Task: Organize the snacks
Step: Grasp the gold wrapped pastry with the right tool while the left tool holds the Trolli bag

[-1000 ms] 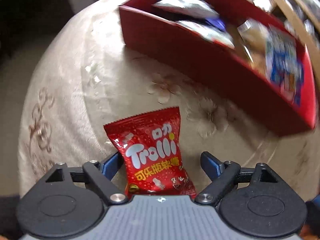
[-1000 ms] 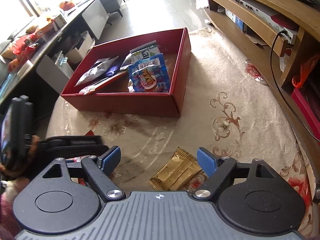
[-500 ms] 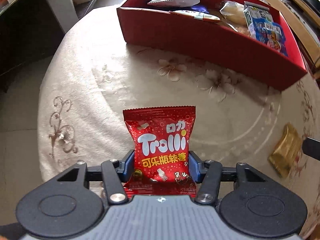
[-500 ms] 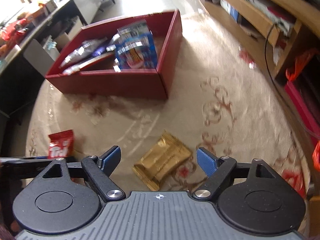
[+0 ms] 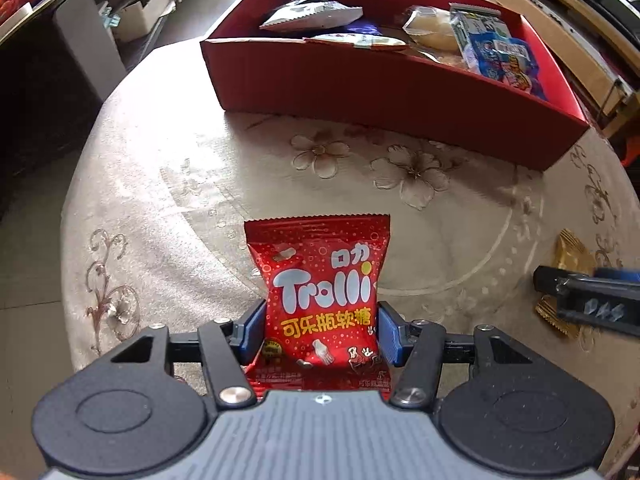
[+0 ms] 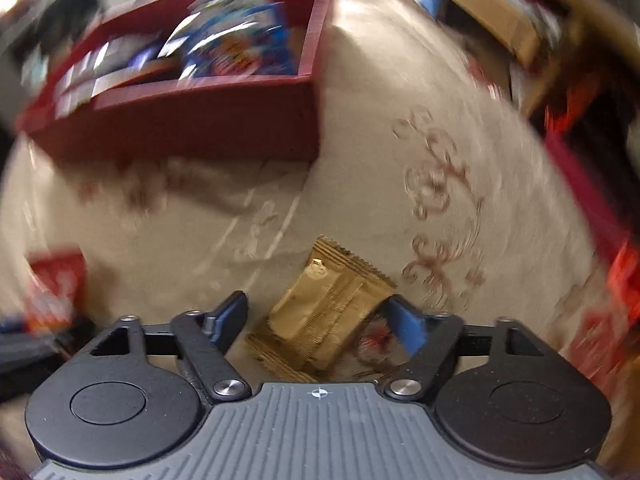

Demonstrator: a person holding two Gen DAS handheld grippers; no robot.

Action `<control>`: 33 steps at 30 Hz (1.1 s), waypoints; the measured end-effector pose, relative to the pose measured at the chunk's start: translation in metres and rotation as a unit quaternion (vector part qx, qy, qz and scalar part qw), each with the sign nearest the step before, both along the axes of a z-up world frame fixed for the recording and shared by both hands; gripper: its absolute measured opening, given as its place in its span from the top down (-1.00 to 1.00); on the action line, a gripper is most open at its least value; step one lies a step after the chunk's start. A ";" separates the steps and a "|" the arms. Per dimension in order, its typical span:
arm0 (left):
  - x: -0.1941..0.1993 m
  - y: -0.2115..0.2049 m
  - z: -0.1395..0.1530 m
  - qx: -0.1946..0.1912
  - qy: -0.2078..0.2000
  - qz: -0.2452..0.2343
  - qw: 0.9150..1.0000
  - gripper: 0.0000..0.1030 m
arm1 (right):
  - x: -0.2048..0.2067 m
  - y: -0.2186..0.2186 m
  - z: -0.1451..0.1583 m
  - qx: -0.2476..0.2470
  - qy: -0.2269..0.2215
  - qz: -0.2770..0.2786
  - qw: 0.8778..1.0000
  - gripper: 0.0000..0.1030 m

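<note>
Left wrist view first: my left gripper (image 5: 320,336) is clamped on the red gummy bag (image 5: 320,292), blue pads pressed into both side edges low down, the bag standing up between them over the cloth (image 5: 168,184); the jaws have just been closing on it. The bag is glossy film, puffy, with crimped serrated ends; I judge it could squirm out if I swing fast, since the pads hold only soft, air-filled foil. The box (image 5: 384,92) is matte red cardboard, stiff-walled, well ahead, already holding several packets; its near wall could catch a low-carried bag. The cloth is beige woven fabric with embroidered flowers, soft enough to bunch.

Right wrist view, heavily blurred: my right gripper (image 6: 316,320) straddles the gold packet (image 6: 324,320), jaws partly shut and just now closing; the right pad seems to meet the packet's corner, the left pad stands clear, so nothing is gripped yet. The packet is flat, crinkled foil with zigzag ends, lying askew on the cloth; closing across its diagonal may spin it or pinch only a corner; the pads might also snag the cloth.
</note>
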State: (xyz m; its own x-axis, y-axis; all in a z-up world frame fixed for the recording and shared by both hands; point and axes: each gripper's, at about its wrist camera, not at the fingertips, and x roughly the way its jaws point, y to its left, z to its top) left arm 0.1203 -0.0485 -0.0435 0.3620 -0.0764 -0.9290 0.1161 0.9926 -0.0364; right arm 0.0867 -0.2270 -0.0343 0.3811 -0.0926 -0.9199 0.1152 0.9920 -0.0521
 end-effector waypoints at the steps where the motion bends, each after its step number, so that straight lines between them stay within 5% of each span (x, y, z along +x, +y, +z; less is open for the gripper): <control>1: 0.000 0.000 0.001 -0.002 0.001 -0.002 1.000 -0.05 | -0.002 0.007 0.002 -0.010 -0.006 0.031 0.999 0.00; 5: 0.000 0.008 0.005 -0.028 0.015 0.000 1.000 -0.06 | -0.012 0.023 0.005 -0.026 0.012 0.091 0.995 0.06; 10: 0.005 0.021 0.001 -0.056 0.018 0.016 0.998 -0.17 | -0.023 0.013 0.014 0.029 0.009 0.077 0.997 0.06; 14: 0.008 0.018 -0.002 -0.044 0.007 0.025 0.999 -0.28 | -0.019 0.011 0.005 0.015 0.017 0.061 0.998 -0.01; 19: 0.003 0.000 -0.010 0.005 -0.015 -0.010 1.000 -0.54 | -0.021 0.027 -0.001 -0.009 0.010 0.080 0.997 -0.70; 22: 0.000 -0.003 -0.012 0.021 -0.025 -0.011 0.999 -0.67 | -0.024 0.028 -0.001 -0.007 0.009 0.076 0.997 -0.77; 24: 0.002 0.002 -0.013 0.007 -0.018 -0.006 1.000 -0.68 | -0.023 0.018 -0.005 0.015 0.024 0.063 0.998 -1.00; 28: -0.001 0.002 -0.019 0.023 -0.021 -0.004 0.999 -0.94 | -0.027 0.019 -0.007 0.009 0.024 0.071 0.997 -1.00; 33: -0.004 0.005 -0.022 0.020 -0.023 -0.003 1.000 -0.97 | -0.027 0.018 -0.006 0.008 0.030 0.077 0.997 -1.00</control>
State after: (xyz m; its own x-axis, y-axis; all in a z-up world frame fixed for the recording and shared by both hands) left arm 0.1162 -0.0433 -0.0651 0.4040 -0.0413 -0.9138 0.1217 0.9925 0.0090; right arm 0.0595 -0.2090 -0.0399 0.3342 -0.0228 -0.9422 -0.0405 0.9984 -0.0385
